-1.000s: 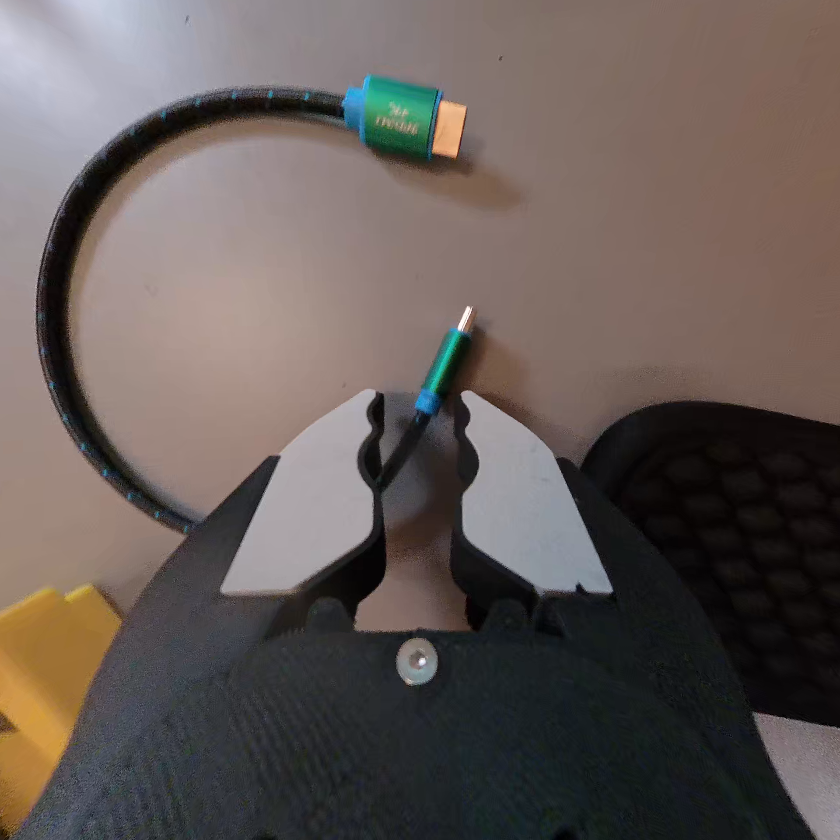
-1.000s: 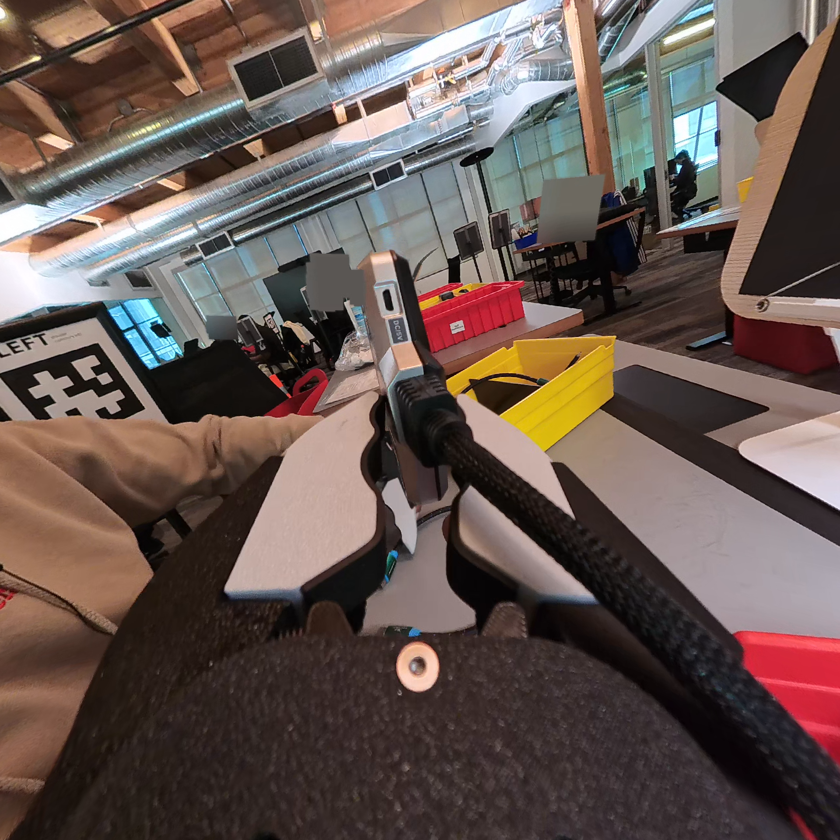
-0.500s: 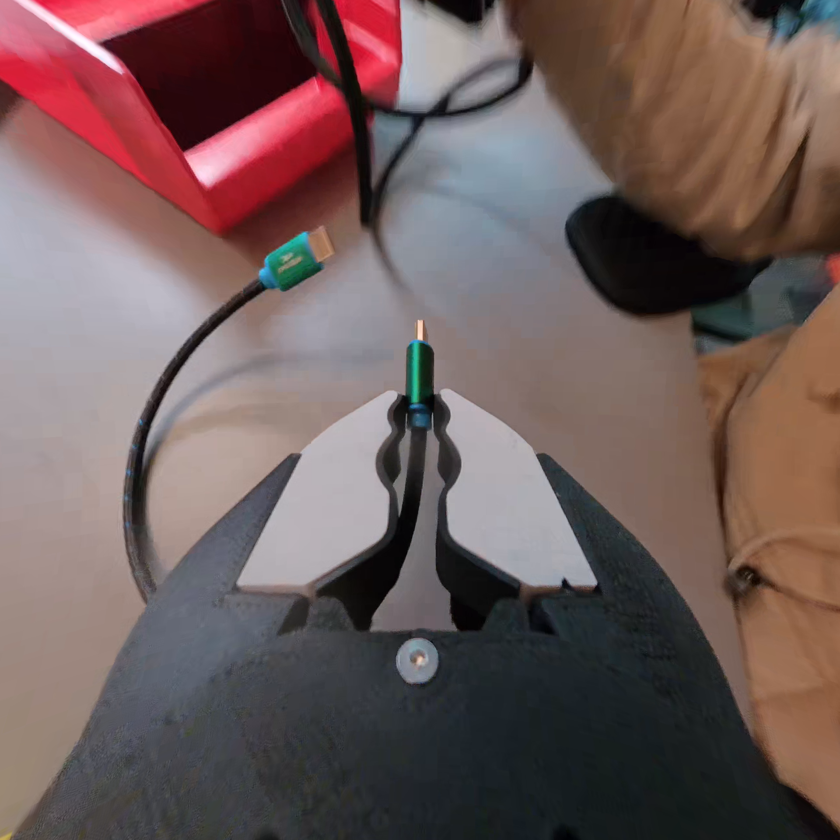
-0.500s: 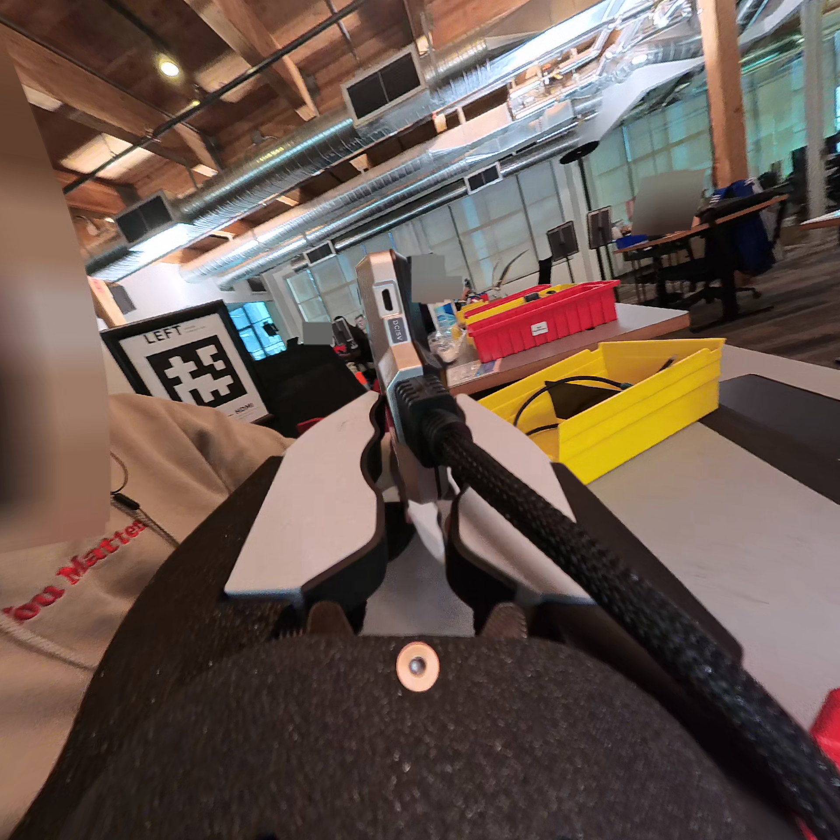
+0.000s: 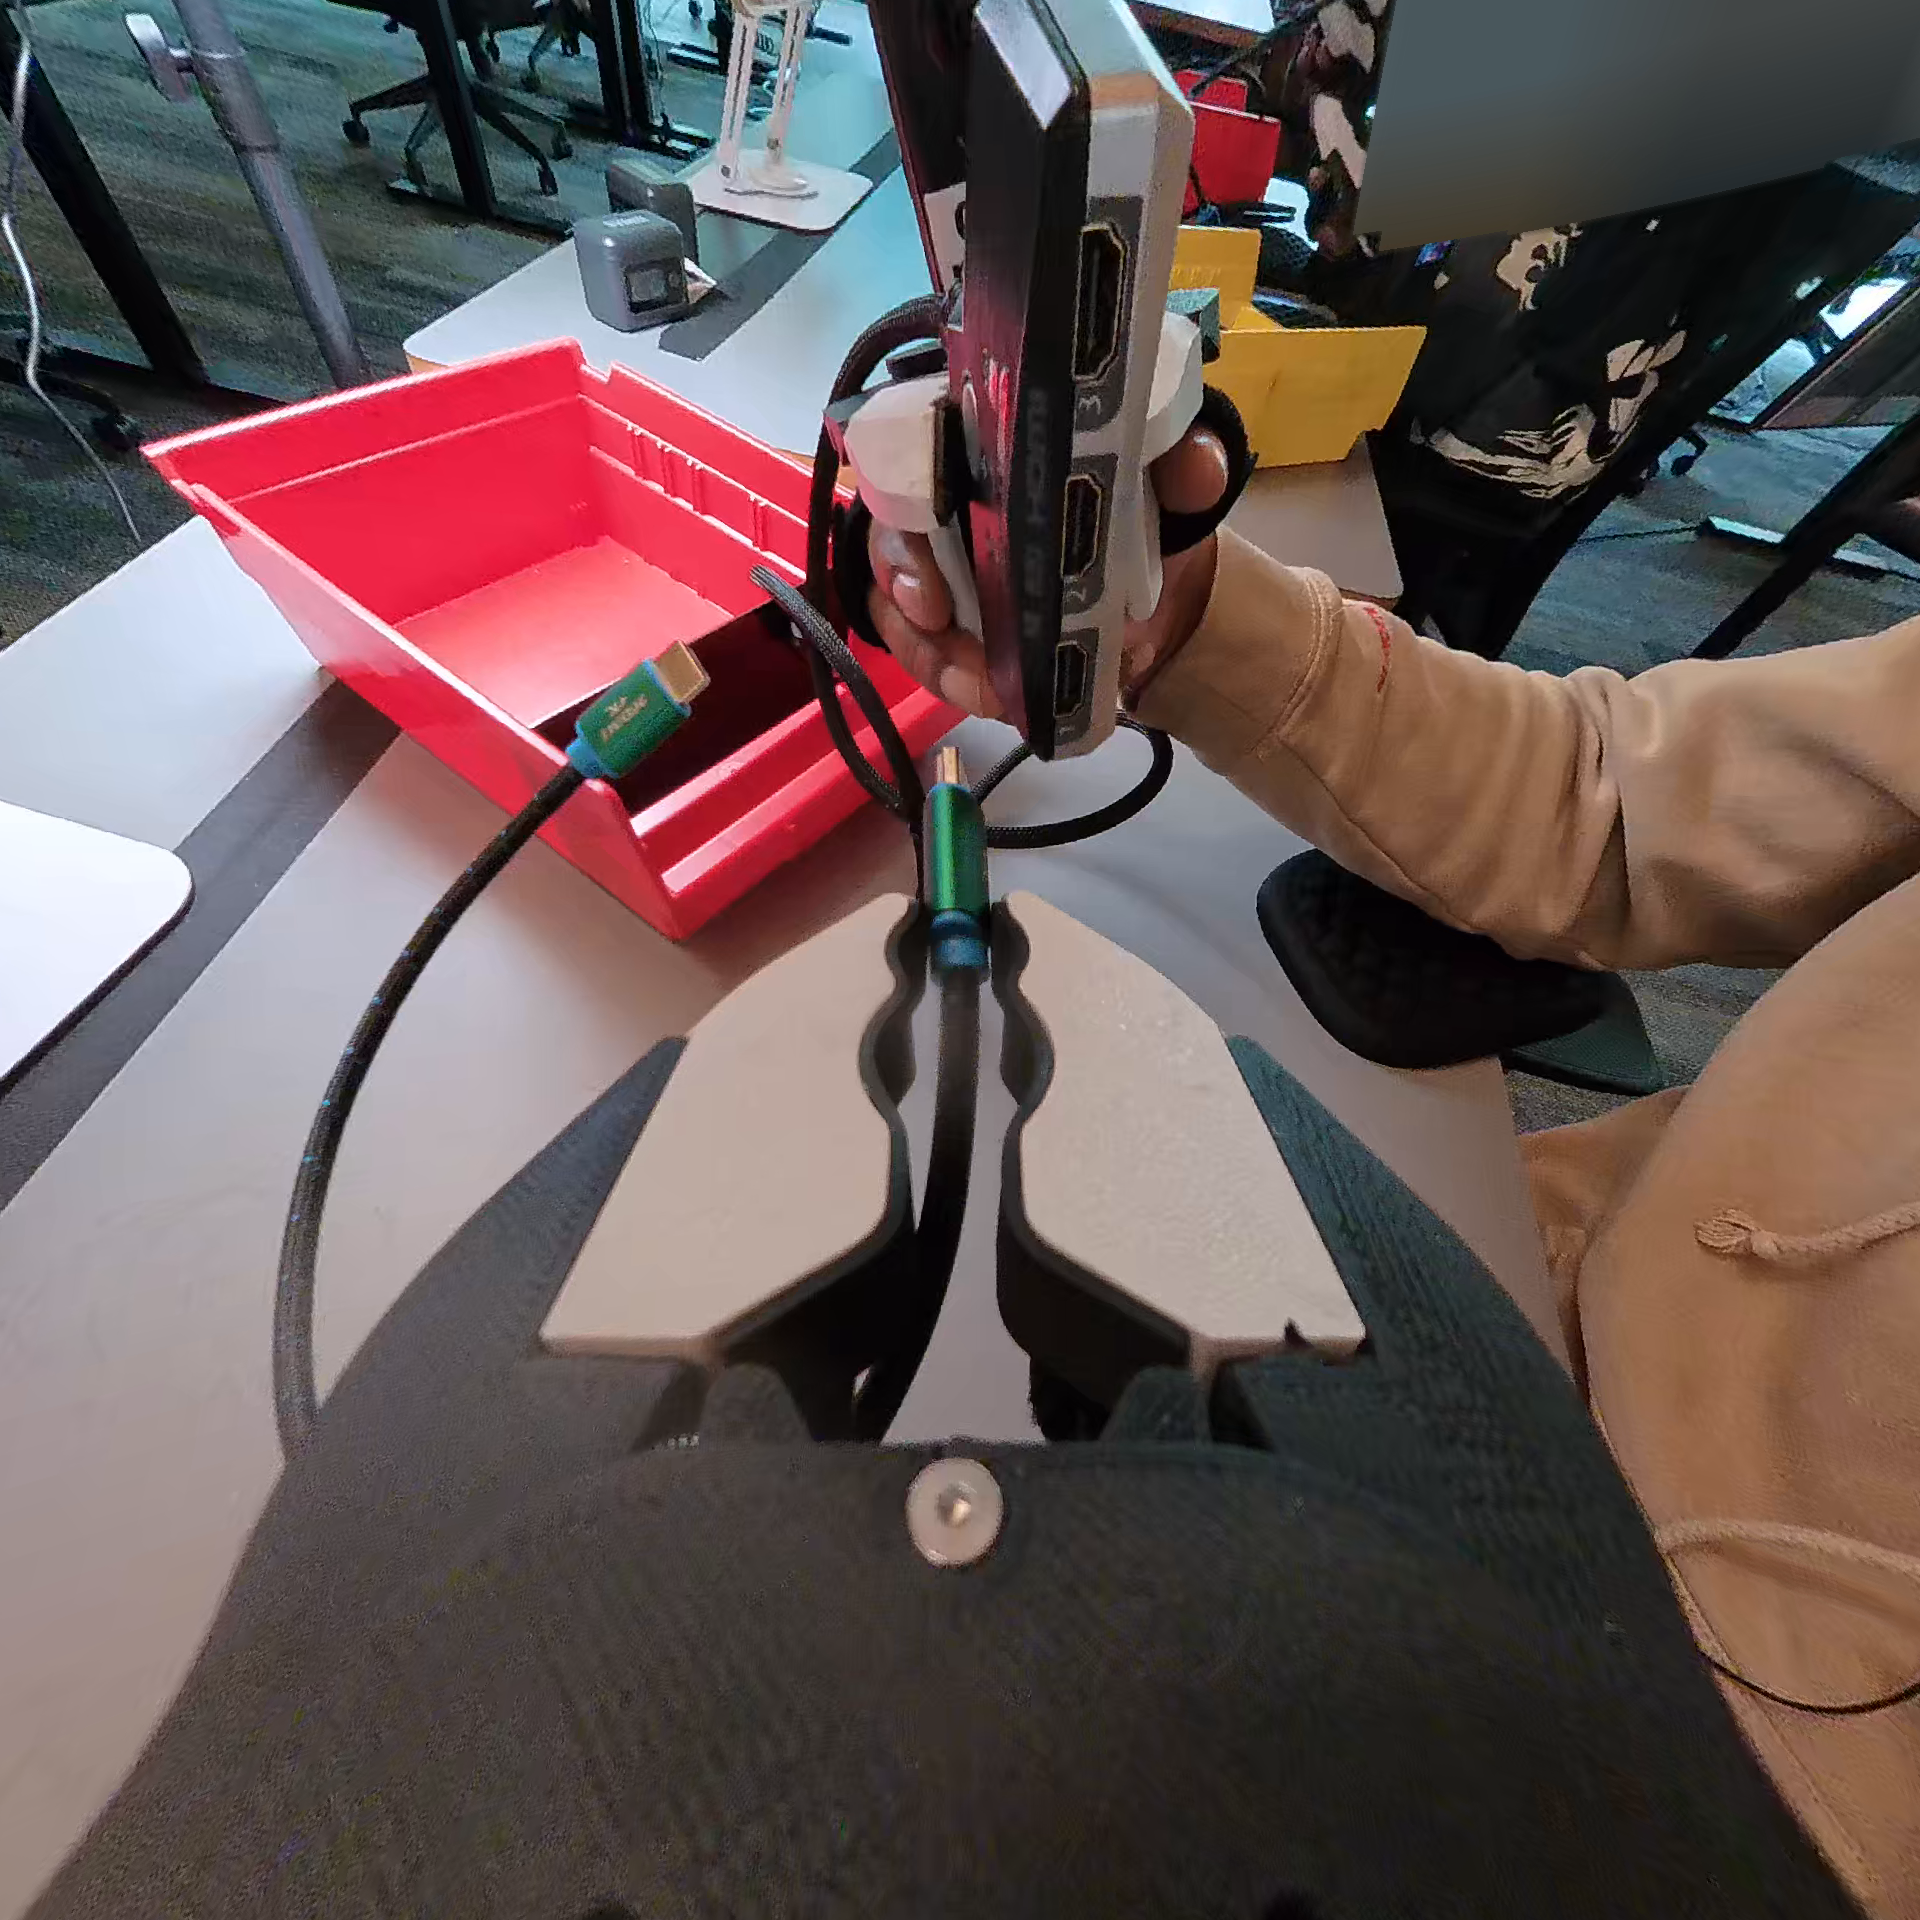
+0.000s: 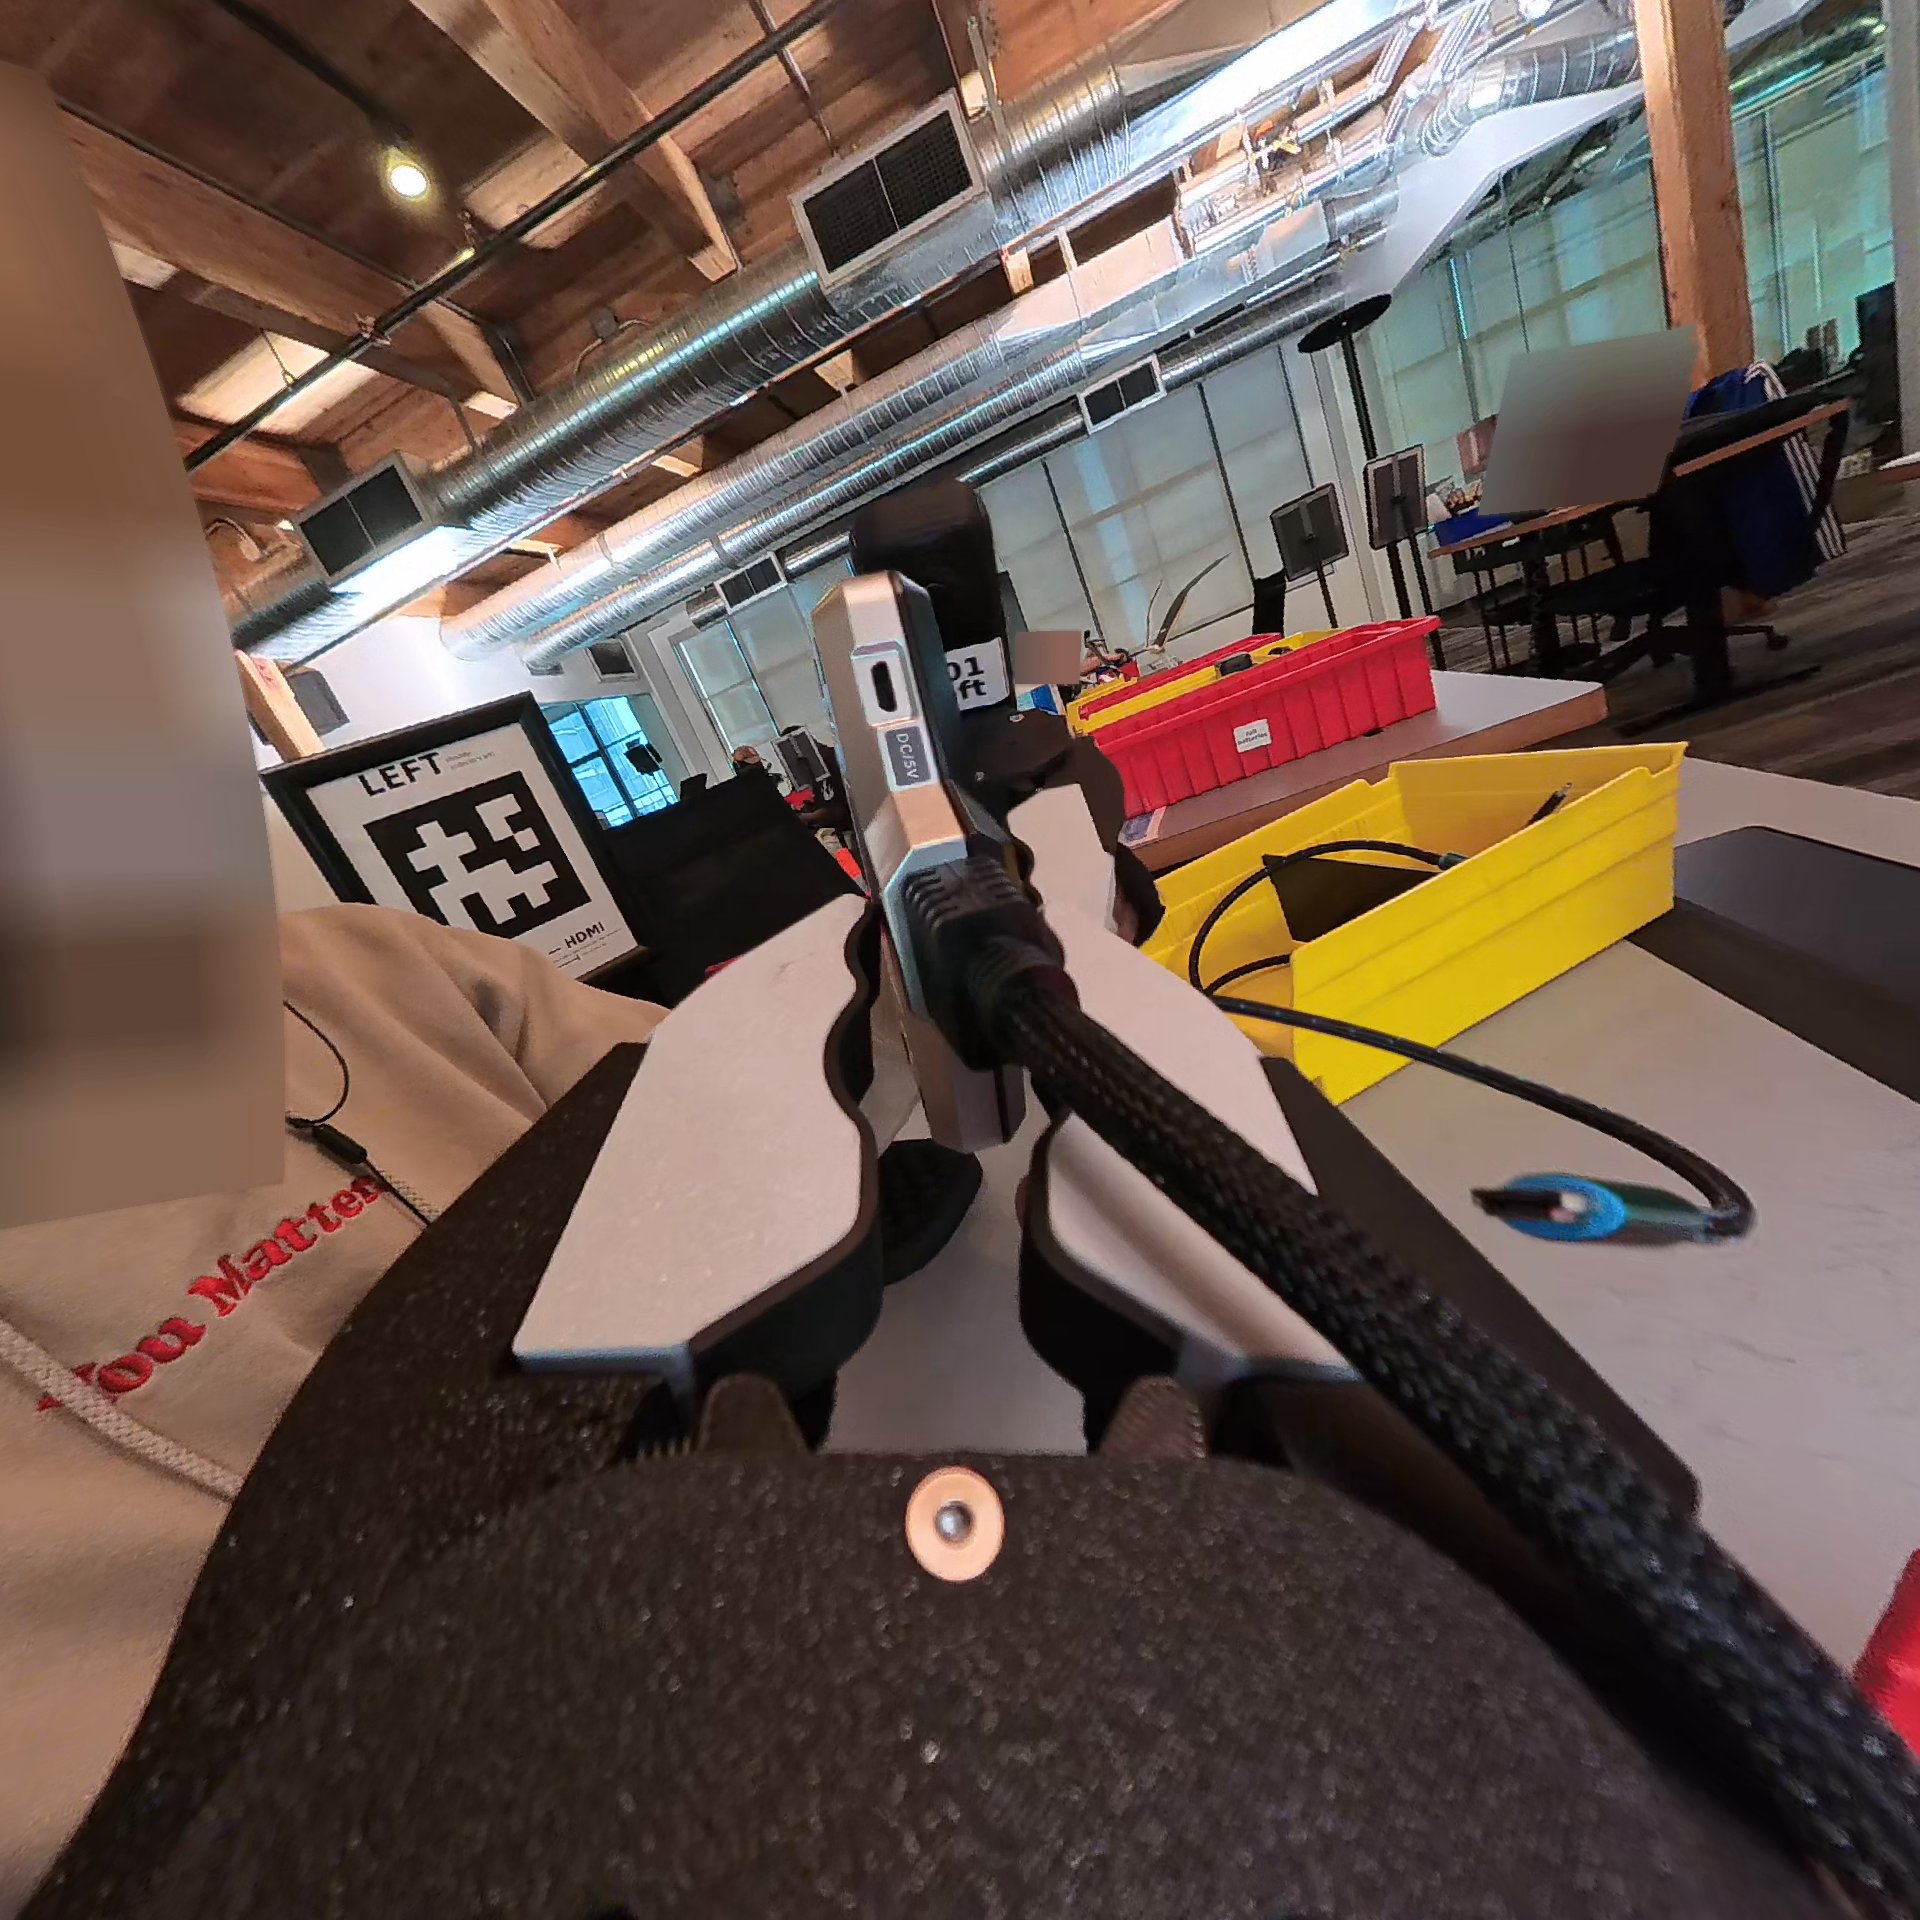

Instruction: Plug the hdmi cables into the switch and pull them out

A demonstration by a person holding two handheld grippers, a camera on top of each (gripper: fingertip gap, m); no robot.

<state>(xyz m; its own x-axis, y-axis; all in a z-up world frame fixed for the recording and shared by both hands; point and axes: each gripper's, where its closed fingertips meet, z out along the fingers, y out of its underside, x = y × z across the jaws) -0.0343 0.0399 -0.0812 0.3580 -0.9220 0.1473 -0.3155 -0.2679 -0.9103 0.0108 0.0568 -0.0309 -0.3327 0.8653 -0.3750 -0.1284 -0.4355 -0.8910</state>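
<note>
The rigid green HDMI plug (image 5: 957, 844), best gripped at its hard shell since the braided cable flexes, is pinched in the nearly closed left gripper (image 5: 956, 940) just below the switch (image 5: 1049, 395), itself clamped upright by the right gripper (image 6: 951, 997).
</note>
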